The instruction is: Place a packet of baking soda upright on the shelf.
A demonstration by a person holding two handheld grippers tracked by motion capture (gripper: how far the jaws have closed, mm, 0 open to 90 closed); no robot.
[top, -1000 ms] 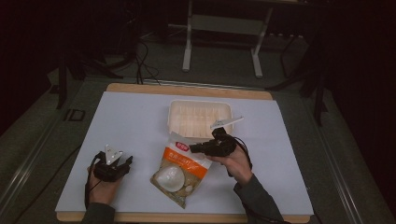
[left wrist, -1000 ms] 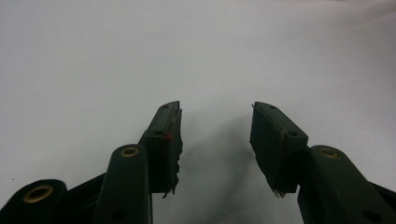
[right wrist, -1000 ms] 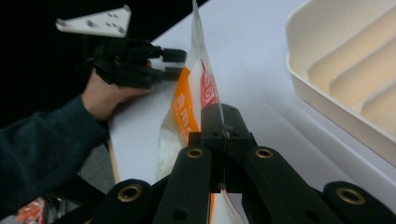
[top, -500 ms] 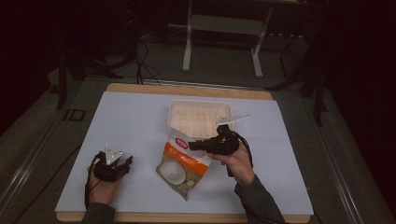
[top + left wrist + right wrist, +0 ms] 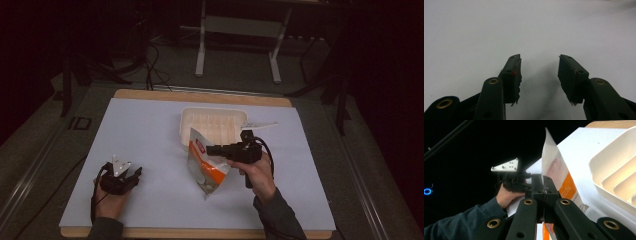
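A white and orange bag point(image 5: 205, 165) hangs tilted over the middle of the table, its lower corner near the white sheet. My right gripper point(image 5: 210, 150) is shut on the bag's edge, and in the right gripper view the jaws point(image 5: 544, 180) pinch the thin bag point(image 5: 555, 171) with no gap. Just behind the bag stands a white ribbed tray point(image 5: 186, 125), which sits at the right in the right gripper view point(image 5: 614, 177). My left gripper point(image 5: 134, 175) rests at the front left. Its jaws point(image 5: 539, 61) stand open with bare sheet between them.
A white sheet point(image 5: 150, 135) covers the wooden table, whose edge shows at the back point(image 5: 150, 93). Metal stand legs point(image 5: 202, 55) and cables lie on the dark floor beyond. The person's left hand and gripper point(image 5: 510, 178) appear past the bag in the right gripper view.
The bag has gone from lying flat on the sheet to hanging nearly upright from my right gripper, which has shifted a little toward the tray. The left gripper has stayed put.
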